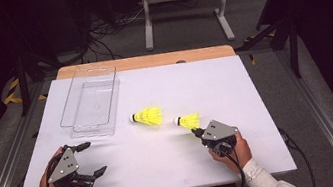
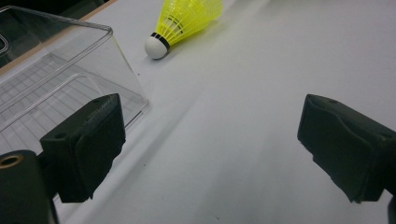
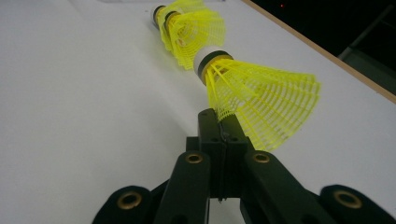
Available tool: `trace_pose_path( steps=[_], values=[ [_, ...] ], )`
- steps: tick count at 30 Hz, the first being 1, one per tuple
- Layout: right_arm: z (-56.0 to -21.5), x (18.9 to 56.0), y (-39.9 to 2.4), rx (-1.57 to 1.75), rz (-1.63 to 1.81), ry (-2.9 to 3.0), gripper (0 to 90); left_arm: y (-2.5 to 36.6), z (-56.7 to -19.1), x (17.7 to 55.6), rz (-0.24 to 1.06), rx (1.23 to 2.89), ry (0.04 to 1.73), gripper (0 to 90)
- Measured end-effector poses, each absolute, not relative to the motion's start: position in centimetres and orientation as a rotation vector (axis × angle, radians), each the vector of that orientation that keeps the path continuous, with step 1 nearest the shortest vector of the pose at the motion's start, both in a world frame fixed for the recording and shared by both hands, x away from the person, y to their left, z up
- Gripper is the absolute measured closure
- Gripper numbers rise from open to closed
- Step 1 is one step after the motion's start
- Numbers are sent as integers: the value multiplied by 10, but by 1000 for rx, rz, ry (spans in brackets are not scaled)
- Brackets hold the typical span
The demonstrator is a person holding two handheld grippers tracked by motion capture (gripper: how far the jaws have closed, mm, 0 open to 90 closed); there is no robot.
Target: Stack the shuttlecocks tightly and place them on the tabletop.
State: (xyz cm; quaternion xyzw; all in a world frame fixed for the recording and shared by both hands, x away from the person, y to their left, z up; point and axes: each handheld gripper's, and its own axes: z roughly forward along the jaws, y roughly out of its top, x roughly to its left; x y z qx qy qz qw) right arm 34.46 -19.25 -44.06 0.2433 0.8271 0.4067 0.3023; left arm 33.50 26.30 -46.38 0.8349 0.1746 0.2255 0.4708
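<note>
Two yellow shuttlecocks with white cork heads are near the middle of the white table. One shuttlecock [image 1: 146, 116] [image 2: 187, 18] [image 3: 194, 28] lies on its side, apart from both grippers. My right gripper [image 1: 196, 132] [image 3: 223, 123] is shut on the skirt rim of the other shuttlecock [image 1: 188, 120] [image 3: 261, 98], whose head points away to the left. My left gripper [image 1: 92, 159] [image 2: 217, 140] rests at the table's front left, open wide with nothing between its pads [image 2: 88, 144], just in front of the clear box.
A clear plastic box [image 1: 90, 103] [image 2: 51, 84] stands at the back left of the white table top [image 1: 233, 83], with its lid leaning behind it. The table's wooden far edge [image 1: 149, 61] shows beyond the white sheet.
</note>
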Motion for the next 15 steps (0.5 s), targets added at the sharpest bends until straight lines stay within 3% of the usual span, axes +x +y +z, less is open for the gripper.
trace_pose_path(
  steps=[15],
  values=[
    [-431,342,-199,653,1120,2134,900,263,-464,335,562,2044,427,86]
  ],
)
